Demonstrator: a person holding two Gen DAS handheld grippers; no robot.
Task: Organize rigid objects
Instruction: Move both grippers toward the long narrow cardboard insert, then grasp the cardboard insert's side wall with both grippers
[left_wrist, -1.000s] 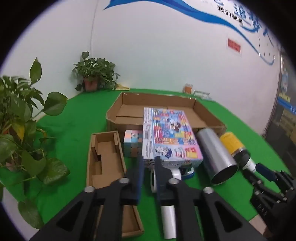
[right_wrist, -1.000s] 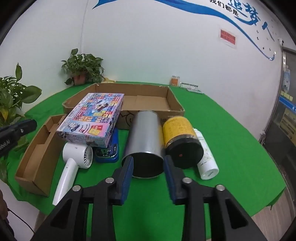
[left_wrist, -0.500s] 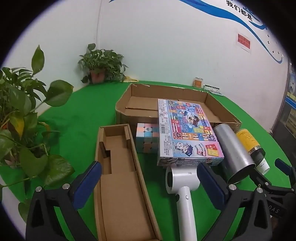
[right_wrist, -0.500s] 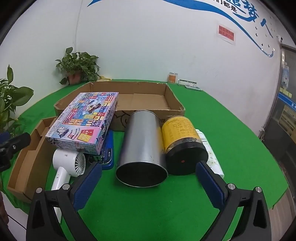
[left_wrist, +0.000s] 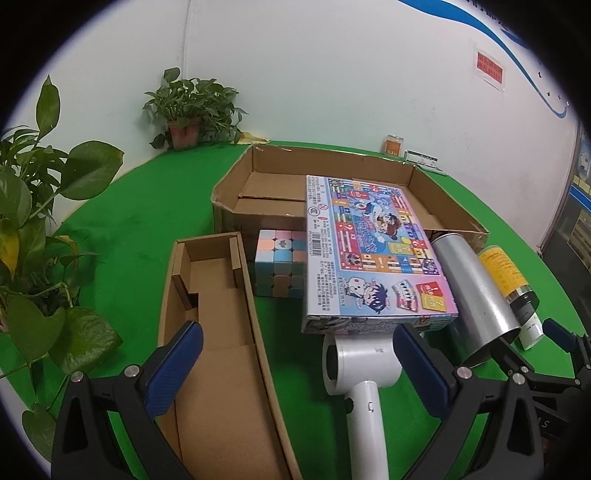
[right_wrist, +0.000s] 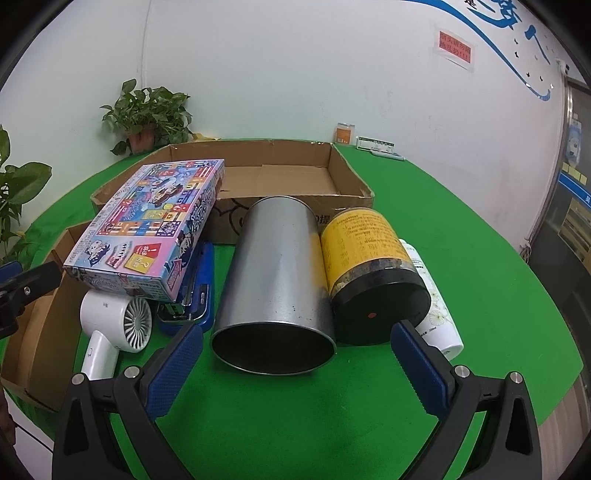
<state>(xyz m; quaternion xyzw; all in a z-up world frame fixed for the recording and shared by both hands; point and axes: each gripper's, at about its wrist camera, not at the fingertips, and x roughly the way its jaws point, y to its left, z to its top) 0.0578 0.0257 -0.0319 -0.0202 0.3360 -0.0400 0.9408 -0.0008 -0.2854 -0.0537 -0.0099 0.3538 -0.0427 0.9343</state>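
- Objects for sorting lie in a cluster on the green table (right_wrist: 443, 206), in front of a big open carton (right_wrist: 280, 173).
- Game box (left_wrist: 365, 247) rests tilted, its near end propped on the white hair dryer (left_wrist: 364, 373) and a blue case (right_wrist: 195, 291); its far end leans over the carton's near wall.
- Pastel cube (left_wrist: 279, 262) stands at 9 o'clock of the game box, just beside it, close to the carton's front.
- Long narrow carton (left_wrist: 218, 332) lies at 9 o'clock of the cube, open on top.
- Steel can (right_wrist: 275, 295) lies on its side at 3 o'clock of the game box, open mouth toward the camera.
- Yellow jar (right_wrist: 369, 273) with a black lid lies against the can at its 3 o'clock; a white bottle (right_wrist: 436, 310) lies just beyond the jar.
- Left gripper (left_wrist: 295, 365) hangs with jaws spread wide and nothing clamped; the dryer's handle runs between them, apart from both pads.
- Right gripper (right_wrist: 295, 365) is likewise spread wide and empty, its pads flanking the can's mouth without touching.
- Potted plants (left_wrist: 188, 107) stand at the table's 10 o'clock edge.
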